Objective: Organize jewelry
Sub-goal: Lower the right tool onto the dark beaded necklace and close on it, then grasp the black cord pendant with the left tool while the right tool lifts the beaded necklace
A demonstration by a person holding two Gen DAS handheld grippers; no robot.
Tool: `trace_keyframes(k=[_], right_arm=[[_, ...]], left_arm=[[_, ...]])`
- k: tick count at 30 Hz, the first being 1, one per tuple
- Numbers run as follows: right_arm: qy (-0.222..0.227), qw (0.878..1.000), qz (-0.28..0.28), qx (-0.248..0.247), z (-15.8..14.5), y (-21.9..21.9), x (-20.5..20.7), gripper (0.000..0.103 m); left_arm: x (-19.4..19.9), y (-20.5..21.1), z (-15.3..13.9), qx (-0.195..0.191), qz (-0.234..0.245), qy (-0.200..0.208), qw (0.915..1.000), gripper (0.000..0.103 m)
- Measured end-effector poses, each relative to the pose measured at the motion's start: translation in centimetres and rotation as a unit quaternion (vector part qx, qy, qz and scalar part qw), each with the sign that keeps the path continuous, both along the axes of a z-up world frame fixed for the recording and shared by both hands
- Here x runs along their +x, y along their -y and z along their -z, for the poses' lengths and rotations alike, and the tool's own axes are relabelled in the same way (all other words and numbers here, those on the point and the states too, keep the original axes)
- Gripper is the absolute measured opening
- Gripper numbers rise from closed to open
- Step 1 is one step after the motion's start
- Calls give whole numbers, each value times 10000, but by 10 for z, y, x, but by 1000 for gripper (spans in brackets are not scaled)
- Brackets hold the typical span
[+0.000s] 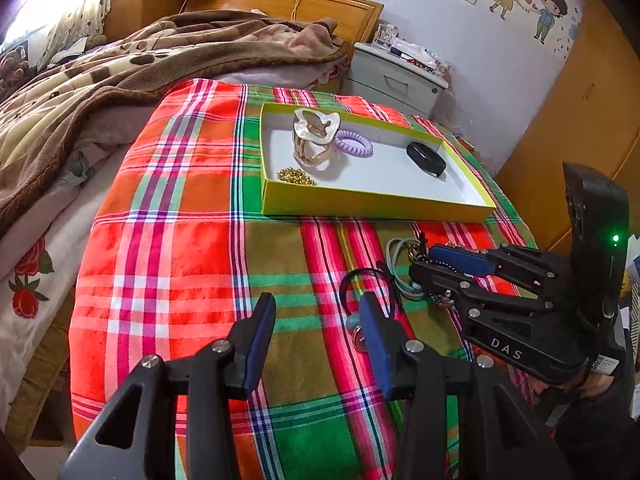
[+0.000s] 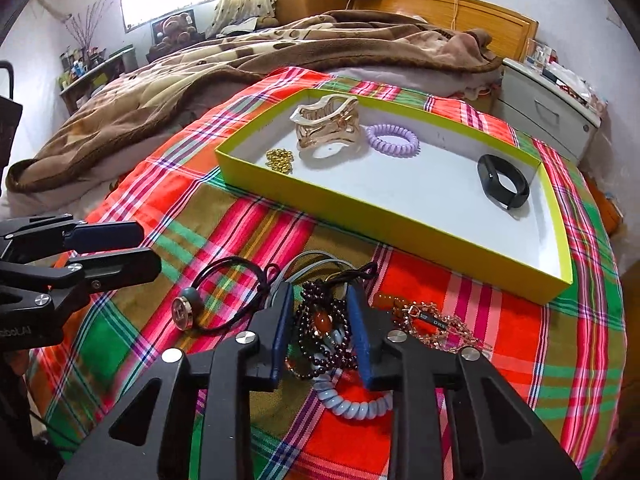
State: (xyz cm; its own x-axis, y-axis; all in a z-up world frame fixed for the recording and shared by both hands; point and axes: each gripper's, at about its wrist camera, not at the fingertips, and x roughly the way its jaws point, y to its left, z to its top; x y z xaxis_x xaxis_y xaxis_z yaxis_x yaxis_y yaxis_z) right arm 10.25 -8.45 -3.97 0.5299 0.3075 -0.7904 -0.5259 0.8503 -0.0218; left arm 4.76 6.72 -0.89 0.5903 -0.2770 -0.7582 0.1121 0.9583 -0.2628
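Right now the dark bead bracelet (image 2: 320, 332) lies between the right hand-held gripper (image 2: 320, 320) fingers.

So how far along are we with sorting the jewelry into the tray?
Done: the hair claw, purple coil tie, gold beads and black band lie in the yellow tray. In hand: the right gripper straddles the dark bead bracelet, but a firm grip isn't clear. Left: the blue coil tie, rose-gold chain and black cord pendant on the cloth. The left gripper is open.
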Motion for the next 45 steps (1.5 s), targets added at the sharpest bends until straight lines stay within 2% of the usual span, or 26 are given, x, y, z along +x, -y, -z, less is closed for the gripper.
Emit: trace_keyframes(k=[5,15,18,22,31,34,38,40,41,45], right_arm=[[58,9999,8,103,-4,5,-3,17],[266,9968,281,699,-24,28,-5,16],[355,9949,365,870,-31,36,-7,16],[458,9921,492,1058,-39,46,-8,16],[558,9882,684,1250,-45,64,-11,16],[594,9874,704,1287,-46,67,-13,16],[602,9869,713,1317,-46,68,-13,16],[603,9866,720,1330,-46,69,-13,16],[603,9866,722,1330,-45,70,-14,16],[606,9866,734,1329,-45,71,-15,16]], left_arm=[[-1,5,4,-8,67,-77,9999,45],[0,24,12,122,242,-231,9994,45],[1,30,13,257,258,-247,9990,45],[1,41,15,635,212,-243,9975,45],[1,49,16,1114,135,-179,9935,45],[1,48,16,1121,88,-202,9935,46],[0,47,16,1126,48,-207,9934,39],[-1,47,15,1089,88,-206,9938,30],[-1,47,15,1053,111,-209,9942,22],[-1,47,15,979,121,-216,9949,22]])
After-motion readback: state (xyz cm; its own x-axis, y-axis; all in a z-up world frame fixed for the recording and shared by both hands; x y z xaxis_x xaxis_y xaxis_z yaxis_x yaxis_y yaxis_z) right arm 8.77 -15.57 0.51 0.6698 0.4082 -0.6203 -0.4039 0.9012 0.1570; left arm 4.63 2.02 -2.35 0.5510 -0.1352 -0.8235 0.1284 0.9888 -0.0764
